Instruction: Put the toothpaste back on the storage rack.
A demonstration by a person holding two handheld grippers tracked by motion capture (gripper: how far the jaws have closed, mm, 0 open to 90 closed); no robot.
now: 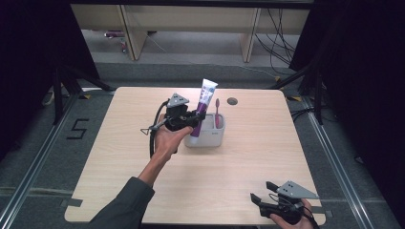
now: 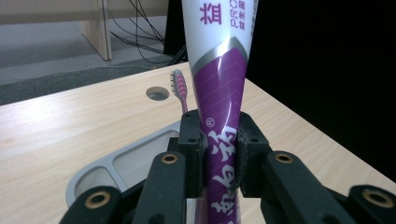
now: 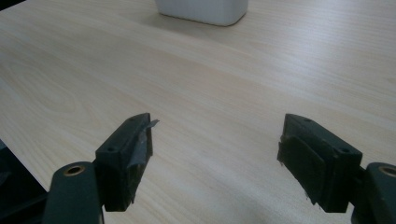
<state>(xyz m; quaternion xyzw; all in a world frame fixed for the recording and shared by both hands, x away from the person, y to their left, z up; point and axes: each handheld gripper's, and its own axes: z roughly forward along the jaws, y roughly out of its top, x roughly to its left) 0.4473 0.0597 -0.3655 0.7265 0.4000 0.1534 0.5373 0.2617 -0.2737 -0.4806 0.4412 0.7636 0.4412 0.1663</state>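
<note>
Gripping the upright toothpaste tube — left gripper level, forearm outstretched.

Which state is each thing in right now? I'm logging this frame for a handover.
toothpaste tube: upright, clamped at its purple lower part, over the holder.
left gripper: shut on the tube.
toothbrush: standing in the holder, bristles up.
holder: upright on the table.
right gripper: open, holding nothing, low at the table's near edge.
</note>
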